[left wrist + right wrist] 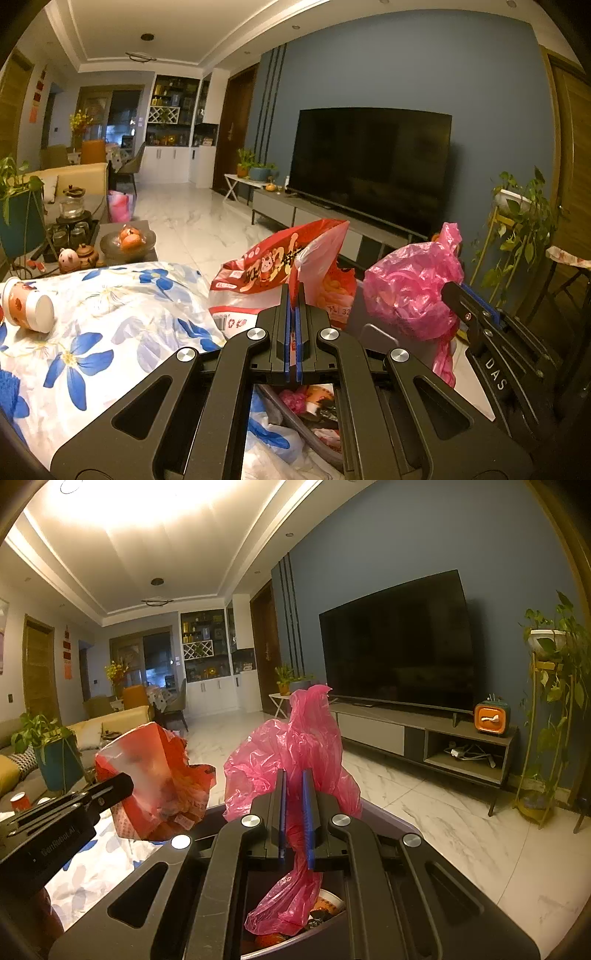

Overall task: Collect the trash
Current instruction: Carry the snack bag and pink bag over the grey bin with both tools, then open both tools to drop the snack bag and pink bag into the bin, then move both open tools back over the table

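My left gripper [294, 291] is shut on a red printed snack bag [280, 264] and holds it up over the trash bin, whose contents [310, 402] show below the fingers. My right gripper [295, 775] is shut on a crumpled pink plastic bag [295, 746], held above the same bin [384, 818] with trash inside. The pink bag [410, 284] shows at right in the left wrist view with the right gripper [461, 299] on it. The red bag [155, 775] and left gripper [110, 790] show at left in the right wrist view. A paper cup [29, 306] lies on its side on the floral cloth.
The table with a blue floral cloth [96, 332] is to the left. A tea set [74, 221] and fruit bowl [129, 238] stand beyond it. A TV [369, 166] on a low console faces me. A plant stand [550, 720] is at right.
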`<state>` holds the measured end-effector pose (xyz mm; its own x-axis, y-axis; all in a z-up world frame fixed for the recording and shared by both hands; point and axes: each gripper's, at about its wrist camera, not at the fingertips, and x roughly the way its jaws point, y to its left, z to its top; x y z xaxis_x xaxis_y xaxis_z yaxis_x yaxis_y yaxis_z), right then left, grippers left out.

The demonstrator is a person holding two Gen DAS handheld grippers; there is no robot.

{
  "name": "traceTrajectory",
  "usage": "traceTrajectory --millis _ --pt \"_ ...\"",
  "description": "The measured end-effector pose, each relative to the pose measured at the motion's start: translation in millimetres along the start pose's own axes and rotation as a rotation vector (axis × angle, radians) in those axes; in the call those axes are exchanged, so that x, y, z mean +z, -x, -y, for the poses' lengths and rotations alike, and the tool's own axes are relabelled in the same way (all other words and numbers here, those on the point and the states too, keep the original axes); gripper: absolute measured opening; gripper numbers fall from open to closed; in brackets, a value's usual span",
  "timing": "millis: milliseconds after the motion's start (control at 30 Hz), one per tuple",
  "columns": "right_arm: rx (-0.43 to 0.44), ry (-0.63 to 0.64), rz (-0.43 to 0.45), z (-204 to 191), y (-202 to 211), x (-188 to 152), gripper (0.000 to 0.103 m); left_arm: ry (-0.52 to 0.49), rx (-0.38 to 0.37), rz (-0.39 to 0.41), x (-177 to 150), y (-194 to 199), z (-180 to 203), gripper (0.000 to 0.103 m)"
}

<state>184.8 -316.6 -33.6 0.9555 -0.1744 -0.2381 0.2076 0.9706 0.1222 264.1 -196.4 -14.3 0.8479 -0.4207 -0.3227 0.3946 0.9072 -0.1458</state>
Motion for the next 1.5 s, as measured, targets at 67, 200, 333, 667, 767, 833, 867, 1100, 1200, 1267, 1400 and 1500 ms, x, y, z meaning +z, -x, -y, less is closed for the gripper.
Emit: traceTrajectory --millis 67,200,333,667,767,833,867,1100,1200,1267,1400,1500 --pt "0.000 -0.005 -0.003 0.2 -1.2 -0.4 0.009 0.000 -0.002 -0.005 -1.3 -3.0 -0.6 0.001" --pt "0.004 -0.005 -0.007 1.7 -4.3 0.4 0.009 0.000 -0.001 -0.008 -3.2 -5.3 -0.8 0.001" --pt "0.007 -0.003 -0.009 0.3 -5.5 1.3 0.010 0.011 -0.007 -0.018 -4.8 -8.9 -2.9 0.001" --pt "0.012 -0.009 -0.013 4.6 -9.6 0.6 0.016 -0.019 -0.044 -0.042 -7.4 -16.9 1.7 0.001" --pt "0.016 -0.018 -0.011 7.0 -9.1 1.7 0.027 -0.030 -0.061 -0.052 -9.7 -19.4 3.3 0.002" --pt "0.010 -0.019 -0.007 6.1 -8.0 2.1 0.030 -0.037 -0.075 -0.062 -11.7 -20.2 4.3 0.002" --pt "0.007 -0.020 -0.005 6.7 -7.2 2.6 0.030 -0.042 -0.080 -0.068 -12.5 -20.7 4.8 0.003" --pt "-0.024 -0.025 0.010 12.0 4.8 4.2 0.041 -0.031 -0.055 -0.066 -15.1 -16.0 0.6 0.053" --pt "-0.035 -0.020 0.022 12.7 13.0 3.2 0.048 -0.013 -0.042 -0.049 -15.7 -5.7 -4.2 0.066" --pt "-0.041 -0.016 0.026 13.9 18.0 0.2 0.051 -0.004 -0.017 -0.038 -16.0 2.1 -8.1 0.072" --pt "-0.041 -0.015 0.035 12.4 28.2 -2.5 0.067 0.035 0.048 -0.021 -18.3 23.0 -20.3 0.083" --pt "-0.031 -0.016 0.037 8.6 37.5 -6.6 0.078 0.058 0.132 -0.010 -23.2 44.3 -36.0 0.085"
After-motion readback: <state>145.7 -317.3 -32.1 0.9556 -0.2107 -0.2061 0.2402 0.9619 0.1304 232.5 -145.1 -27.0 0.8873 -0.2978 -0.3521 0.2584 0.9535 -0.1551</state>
